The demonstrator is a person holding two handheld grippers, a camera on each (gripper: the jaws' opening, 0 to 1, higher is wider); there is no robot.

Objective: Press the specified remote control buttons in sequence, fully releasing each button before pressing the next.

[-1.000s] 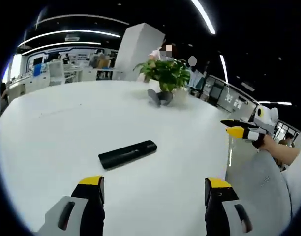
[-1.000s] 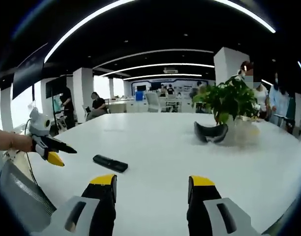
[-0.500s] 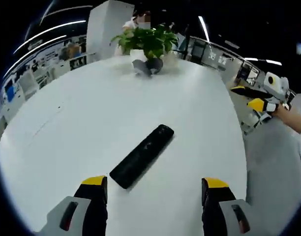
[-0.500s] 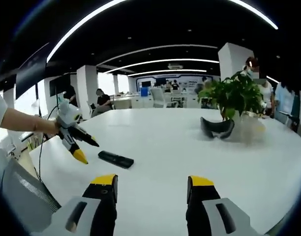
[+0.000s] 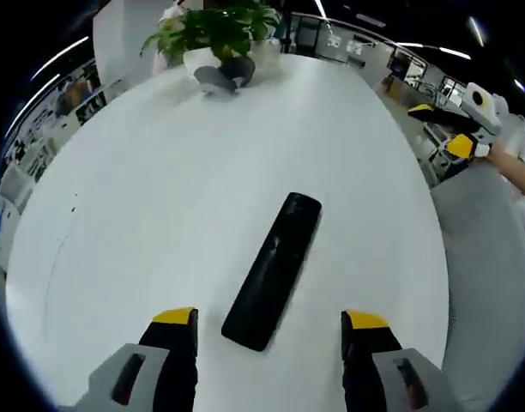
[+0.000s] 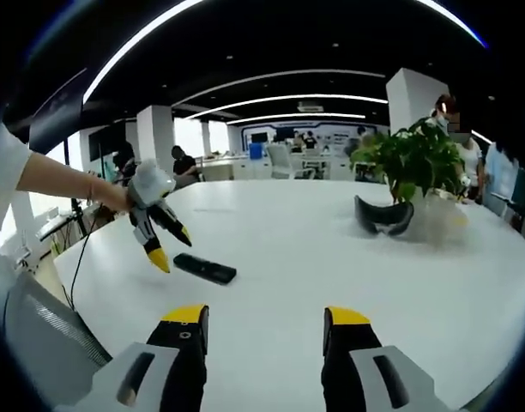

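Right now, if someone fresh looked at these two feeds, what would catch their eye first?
The black remote control lying alone on the big white table, just ahead of the open left gripper. In the right gripper view, the left gripper hangs over the remote control, jaws apart. Next, the leafy potted plant at the table's far side, with a dark curved object beside it.

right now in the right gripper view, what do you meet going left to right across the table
left tongs held over the table's edge → black remote lying flat → dark curved object → potted plant behind it, all on the white table
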